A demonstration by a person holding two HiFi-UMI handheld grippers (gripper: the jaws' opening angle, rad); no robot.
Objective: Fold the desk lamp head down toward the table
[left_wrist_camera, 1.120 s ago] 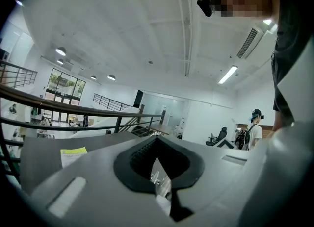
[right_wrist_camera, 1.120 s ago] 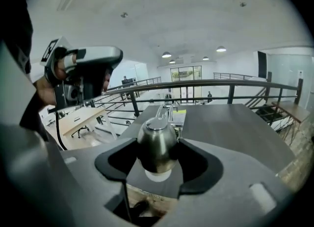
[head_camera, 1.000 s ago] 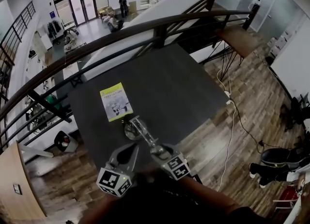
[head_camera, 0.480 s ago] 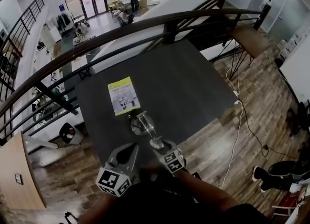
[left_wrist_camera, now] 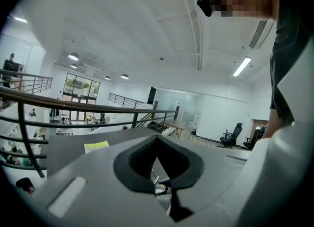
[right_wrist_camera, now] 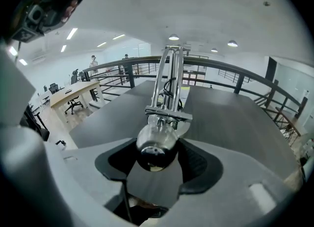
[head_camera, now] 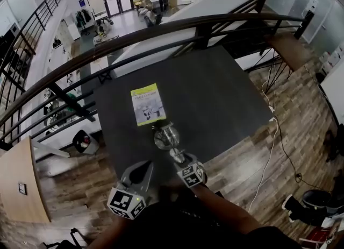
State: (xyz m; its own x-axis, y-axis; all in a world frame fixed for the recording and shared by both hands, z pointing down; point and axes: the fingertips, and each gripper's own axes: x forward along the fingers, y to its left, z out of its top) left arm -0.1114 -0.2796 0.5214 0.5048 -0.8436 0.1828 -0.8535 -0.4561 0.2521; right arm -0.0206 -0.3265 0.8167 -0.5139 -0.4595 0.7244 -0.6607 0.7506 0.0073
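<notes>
On the dark grey bench [head_camera: 215, 97], near its bottom edge in the head view, stands one chrome desk lamp [head_camera: 166, 137]. One item besides it lies on the bench: a yellow-green printed booklet [head_camera: 148, 104], flat, just above and left of the lamp's round base [head_camera: 164, 135] and apart from it.

Grippers: two, both at the lower centre of the head view.

Right gripper [head_camera: 178, 157]: the fingers [right_wrist_camera: 194, 160] are closed on the lamp's rounded chrome head [right_wrist_camera: 153, 141], one black pad on each side. The head sits at the centre of the right gripper view, its domed end toward the camera.

Left gripper [head_camera: 142, 168]: it is lower left of the lamp and clear of it. In the left gripper view its fingers [left_wrist_camera: 140, 157] meet at the tips with nothing between them.

Lamp orientation: the arm consists of two parallel chrome rods [right_wrist_camera: 169, 81]. In the right gripper view their long axis runs from the gripped head up and away to a joint near the top centre of the frame. In the head view the lamp is foreshortened. Its visible line runs from the base down and right to the right gripper.

One curved dark railing [head_camera: 161, 30] crosses the frame beyond the bench's far edge.
</notes>
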